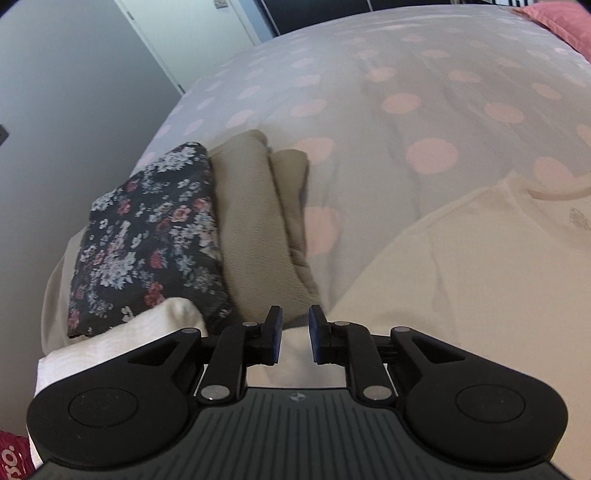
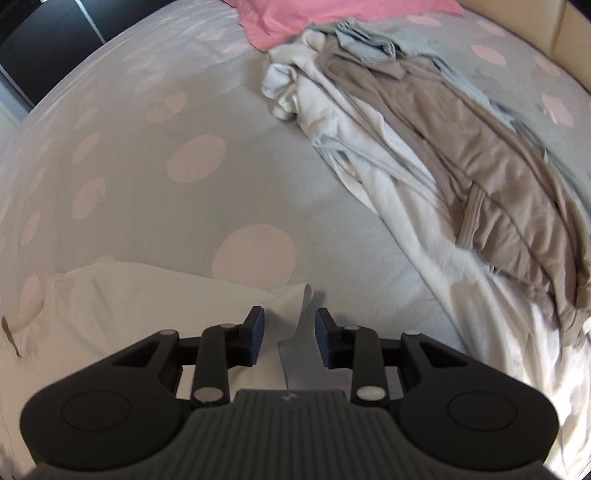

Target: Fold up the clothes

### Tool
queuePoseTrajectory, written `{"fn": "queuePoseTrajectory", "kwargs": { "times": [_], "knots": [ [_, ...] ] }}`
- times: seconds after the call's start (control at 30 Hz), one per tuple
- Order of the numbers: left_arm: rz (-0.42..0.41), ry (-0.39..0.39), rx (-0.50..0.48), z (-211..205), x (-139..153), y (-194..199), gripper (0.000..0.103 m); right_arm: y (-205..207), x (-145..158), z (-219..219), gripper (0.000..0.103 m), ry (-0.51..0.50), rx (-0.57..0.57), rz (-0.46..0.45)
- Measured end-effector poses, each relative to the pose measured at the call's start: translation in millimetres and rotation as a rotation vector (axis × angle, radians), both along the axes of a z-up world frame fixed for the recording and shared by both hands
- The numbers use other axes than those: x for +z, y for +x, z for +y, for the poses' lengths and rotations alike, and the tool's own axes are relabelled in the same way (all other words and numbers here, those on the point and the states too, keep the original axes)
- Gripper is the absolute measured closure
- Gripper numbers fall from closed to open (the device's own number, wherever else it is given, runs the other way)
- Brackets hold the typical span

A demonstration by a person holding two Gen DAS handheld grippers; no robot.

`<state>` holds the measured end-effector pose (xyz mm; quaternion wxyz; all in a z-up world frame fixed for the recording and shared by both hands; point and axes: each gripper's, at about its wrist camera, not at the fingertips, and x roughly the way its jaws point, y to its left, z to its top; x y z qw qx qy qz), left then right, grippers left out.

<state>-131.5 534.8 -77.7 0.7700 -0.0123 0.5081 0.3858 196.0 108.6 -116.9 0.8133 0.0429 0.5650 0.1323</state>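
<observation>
A cream T-shirt [image 1: 472, 266] lies spread on the spotted bed cover, its pink-trimmed neckline at the right in the left wrist view. My left gripper [image 1: 295, 317] is open just above the shirt's near edge, with nothing between its fingers. In the right wrist view the same shirt [image 2: 147, 299] lies at the lower left, a corner of it [image 2: 295, 299] poking up between the fingers. My right gripper [image 2: 290, 319] is open over that corner and not closed on it.
Folded clothes sit at the bed's left edge: a dark floral piece [image 1: 147, 236], a beige one [image 1: 255, 221] and a white one [image 1: 122, 332]. A heap of unfolded white, tan and grey clothes [image 2: 461, 155] lies at the right. A pink pillow [image 2: 314, 14] is at the back.
</observation>
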Motion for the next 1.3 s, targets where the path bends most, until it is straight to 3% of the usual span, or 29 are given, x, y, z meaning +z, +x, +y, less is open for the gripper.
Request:
{"fn": "queuePoseTrajectory", "kwargs": {
  "times": [0.1, 0.13, 0.17, 0.27, 0.4, 0.43, 0.47, 0.57, 1.0, 1.3],
  "knots": [
    [0.023, 0.002, -0.036, -9, -5, 4, 0.089, 3, 4, 6, 0.061, 0.012, 0.001, -0.044],
    [0.027, 0.006, -0.042, -9, -6, 5, 0.089, 5, 5, 8, 0.053, -0.009, -0.004, -0.07],
    [0.031, 0.01, -0.047, -10, -7, 6, 0.089, 7, 6, 9, 0.052, -0.032, -0.009, -0.096],
    [0.02, -0.007, -0.036, -8, -8, 5, 0.089, 17, -4, 5, 0.053, -0.033, -0.056, -0.047],
    [0.021, -0.023, -0.022, -4, -10, 4, 0.088, 26, -18, 1, 0.065, -0.006, -0.097, 0.033],
    [0.022, -0.025, -0.019, -3, -11, 4, 0.088, 27, -21, 1, 0.083, 0.008, -0.1, 0.055],
    [0.024, -0.027, -0.017, -3, -11, 3, 0.088, 28, -21, 3, 0.086, 0.009, -0.09, 0.059],
    [0.028, -0.032, -0.008, -1, -13, 2, 0.088, 23, -11, 10, 0.093, 0.01, -0.045, 0.02],
    [-0.001, -0.016, -0.055, -19, -1, 6, 0.088, -44, 56, 69, 0.094, 0.103, 0.28, -0.044],
    [-0.014, -0.015, -0.083, -28, 5, 8, 0.088, -101, 50, 120, 0.093, 0.093, 0.455, -0.023]
  ]
}}
